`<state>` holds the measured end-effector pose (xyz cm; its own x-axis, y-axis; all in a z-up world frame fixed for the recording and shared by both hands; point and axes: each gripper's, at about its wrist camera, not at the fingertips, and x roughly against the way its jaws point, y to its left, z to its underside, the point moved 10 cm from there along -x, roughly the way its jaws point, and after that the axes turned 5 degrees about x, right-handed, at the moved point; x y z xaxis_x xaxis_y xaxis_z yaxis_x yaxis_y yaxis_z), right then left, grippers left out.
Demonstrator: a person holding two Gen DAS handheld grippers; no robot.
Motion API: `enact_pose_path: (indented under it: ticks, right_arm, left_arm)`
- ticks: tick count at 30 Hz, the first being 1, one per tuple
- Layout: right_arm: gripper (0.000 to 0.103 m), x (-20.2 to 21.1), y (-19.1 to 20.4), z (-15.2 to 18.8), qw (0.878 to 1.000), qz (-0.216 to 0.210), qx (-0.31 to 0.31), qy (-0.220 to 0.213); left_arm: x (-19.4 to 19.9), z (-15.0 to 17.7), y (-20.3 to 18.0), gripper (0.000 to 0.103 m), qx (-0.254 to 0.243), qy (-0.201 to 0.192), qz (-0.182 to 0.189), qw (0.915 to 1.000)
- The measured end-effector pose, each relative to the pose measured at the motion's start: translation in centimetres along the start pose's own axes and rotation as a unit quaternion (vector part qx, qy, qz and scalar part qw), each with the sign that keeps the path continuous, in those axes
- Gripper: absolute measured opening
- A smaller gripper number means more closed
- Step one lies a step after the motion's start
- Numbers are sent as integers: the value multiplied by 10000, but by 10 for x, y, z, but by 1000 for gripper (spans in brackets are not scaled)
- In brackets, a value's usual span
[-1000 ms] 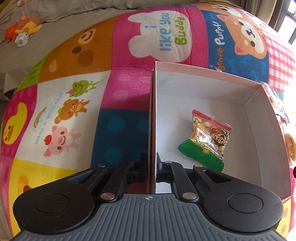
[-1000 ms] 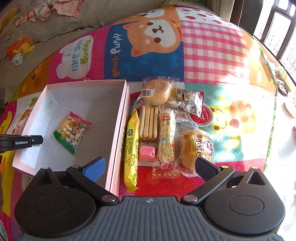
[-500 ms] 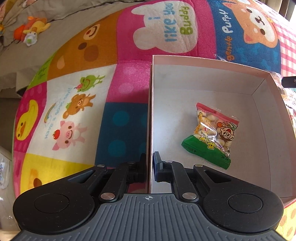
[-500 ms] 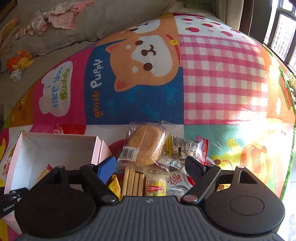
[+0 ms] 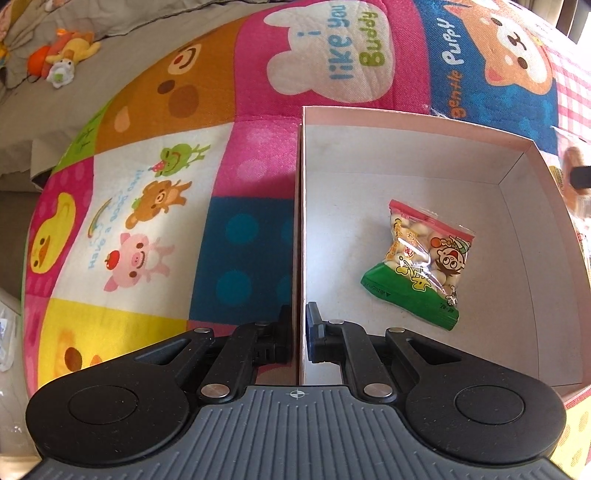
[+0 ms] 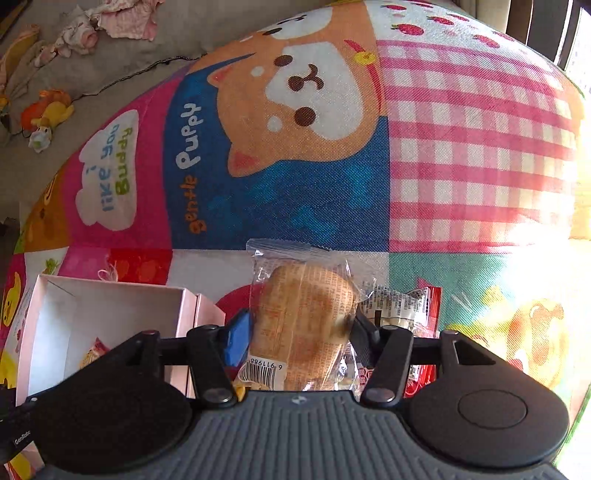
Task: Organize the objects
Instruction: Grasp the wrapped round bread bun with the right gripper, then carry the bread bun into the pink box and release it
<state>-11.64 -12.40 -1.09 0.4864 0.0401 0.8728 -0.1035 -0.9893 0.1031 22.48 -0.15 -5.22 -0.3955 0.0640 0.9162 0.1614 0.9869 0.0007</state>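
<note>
A pink cardboard box (image 5: 300,221) lies on the patchwork play mat, white inside. My left gripper (image 5: 300,317) is shut on the box's left wall, one finger outside and one inside. A small green and red snack bag (image 5: 421,258) lies on the box floor. In the right wrist view, a bun in a clear wrapper (image 6: 303,314) stands between the fingers of my right gripper (image 6: 299,332). Its jaws are closing and both pads touch the wrapper. The box (image 6: 122,306) sits to the left of that gripper.
More wrapped snacks (image 6: 402,306) lie just right of the bun, partly hidden by the gripper. Plush toys (image 6: 46,112) and loose clothes (image 6: 110,22) lie on the grey blanket beyond the mat (image 6: 295,184). A bright window is at the far right.
My right gripper moved from near the box to over the snack pile, and its jaws narrowed around the wrapped bun. The left gripper kept its hold on the box wall.
</note>
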Motion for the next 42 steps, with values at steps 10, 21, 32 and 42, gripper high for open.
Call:
enact_pose_path:
  ticks: [10,21,32,42]
  right_arm:
    - [56,115,52,105,9973,-391,59,614]
    - [56,215,120,114,9953,-413,-47,877]
    - [56,234,156,23,9988,-292,150,349]
    - [56,213,208,-38,9966,-446,687,119]
  left_arm:
    - [0,1,3,9,197,107,218,9995]
    - [-2,1,6,9,368,313,421,9979]
    - [-1,2,7,9,442,249,435,9978]
    - [0,4,9,10,485,156,498,9975]
